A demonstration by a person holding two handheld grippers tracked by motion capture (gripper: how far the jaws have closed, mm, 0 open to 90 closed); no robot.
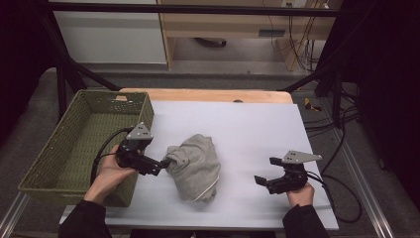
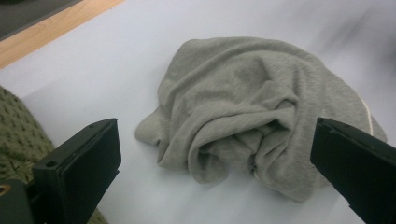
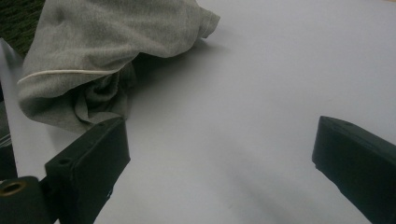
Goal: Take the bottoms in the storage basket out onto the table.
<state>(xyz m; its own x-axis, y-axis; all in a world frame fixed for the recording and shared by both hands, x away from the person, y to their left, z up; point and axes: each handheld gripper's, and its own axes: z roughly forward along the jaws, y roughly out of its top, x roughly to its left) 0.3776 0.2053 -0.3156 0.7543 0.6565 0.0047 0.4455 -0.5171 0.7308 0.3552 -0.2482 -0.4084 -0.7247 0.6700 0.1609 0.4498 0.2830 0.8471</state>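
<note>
Clearly the left gripper [image 1: 163, 163] is the nearer one — its jaws spread wide, holding nothing, its tips at the near-left edge of the crumpled grey sweatshirt [image 1: 194, 166] heaped mid-table on the white sheet [image 1: 257, 129]. The heap's long axis runs away from the person. The right gripper [image 1: 265, 178] — also released, empty — waits well apart to the right, while the green woven basket [image 1: 64, 148] sits just left.

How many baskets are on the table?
1. The green woven basket sits at the table's left edge, beside the left gripper and left of the crumpled grey cloth.
</note>
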